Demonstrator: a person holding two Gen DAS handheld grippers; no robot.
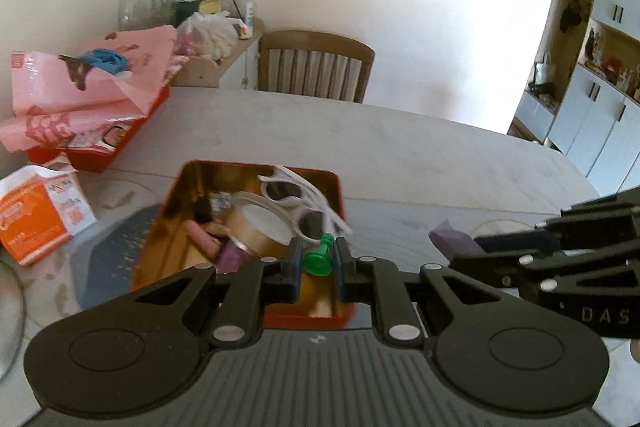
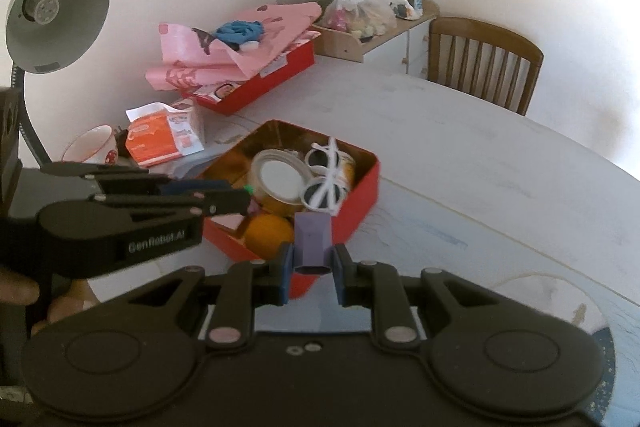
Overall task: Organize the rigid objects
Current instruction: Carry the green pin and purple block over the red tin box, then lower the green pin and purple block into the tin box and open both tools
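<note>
An open red tin (image 1: 340, 187) (image 2: 366, 183) with a gold inside stands on the table. It holds white sunglasses (image 1: 296, 195) (image 2: 326, 173), a roll of tape (image 1: 256, 223) (image 2: 278, 179), an orange ball (image 2: 268, 233) and small items. My left gripper (image 1: 318, 261) is shut on a small green piece (image 1: 319, 257), held over the tin's near end. My right gripper (image 2: 312, 263) is shut on a purple block (image 2: 313, 241) (image 1: 452, 241), just outside the tin's near right corner. Each gripper shows in the other's view.
A red box under pink paper (image 1: 80, 95) (image 2: 240, 47), an orange carton (image 1: 38, 215) (image 2: 160, 139), a bowl (image 2: 94, 147) and a desk lamp (image 2: 52, 15) stand to the left. A wooden chair (image 1: 316, 67) (image 2: 484, 63) is behind the white table (image 1: 400, 155).
</note>
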